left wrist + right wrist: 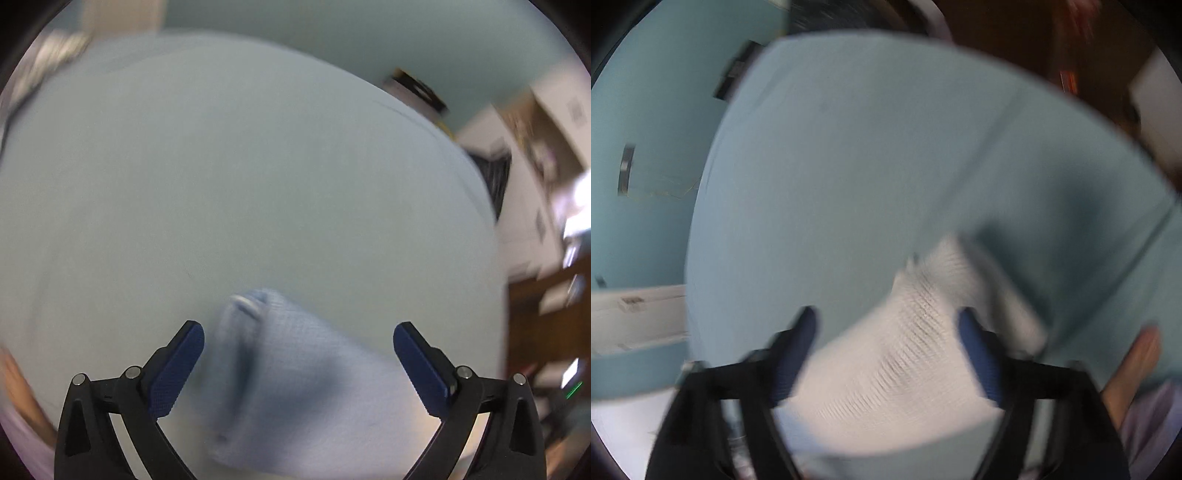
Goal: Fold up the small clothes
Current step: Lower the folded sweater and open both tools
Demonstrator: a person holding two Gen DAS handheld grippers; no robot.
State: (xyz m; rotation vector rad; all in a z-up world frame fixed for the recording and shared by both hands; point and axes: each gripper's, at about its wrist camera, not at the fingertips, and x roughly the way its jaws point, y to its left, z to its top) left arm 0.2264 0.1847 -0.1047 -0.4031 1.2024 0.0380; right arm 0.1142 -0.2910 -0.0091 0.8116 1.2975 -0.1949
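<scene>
The left tongs (298, 338) stood spread wide, released, above a pale blue knitted cloth (295, 387) lying on the light blue table (258, 177), neither blue pad (177, 369) touching it. The right tongs (886, 332) were likewise released over a white ribbed cloth (897, 369), which lay on the same table between the blurred pads without being pressed. Part of a person's arm (1134, 365) showed at the right edge. Beyond the table's far edge, dark furniture (546, 332) and a teal wall (639, 110) appeared smeared by motion.
</scene>
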